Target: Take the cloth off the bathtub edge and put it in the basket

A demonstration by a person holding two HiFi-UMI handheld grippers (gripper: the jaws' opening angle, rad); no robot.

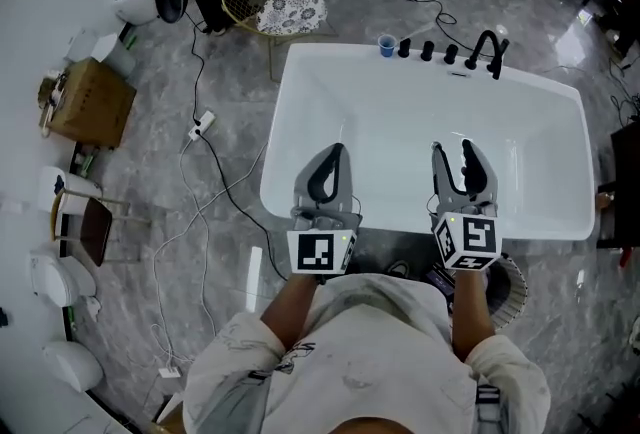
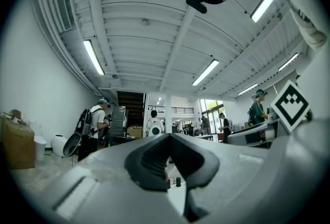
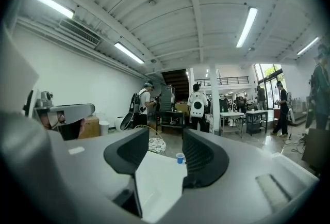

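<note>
The left tongs (image 1: 338, 154) were clenched, tips meeting on nothing. The right tongs (image 1: 455, 150) stood released, a clear gap between the jaws and nothing held. Both hung side by side over the near half of the glossy white rectangular bathtub (image 1: 283, 122). Just under the right tongs sat the round white ribbed basket (image 1: 512, 290), mostly hidden by the arm. A dark patch (image 1: 437, 274) showed beside its rim; whether that was the cloth could not be told.

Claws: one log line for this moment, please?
left claw: shut, empty | right claw: open, empty | both over bathtub | cloth: not seen
</note>
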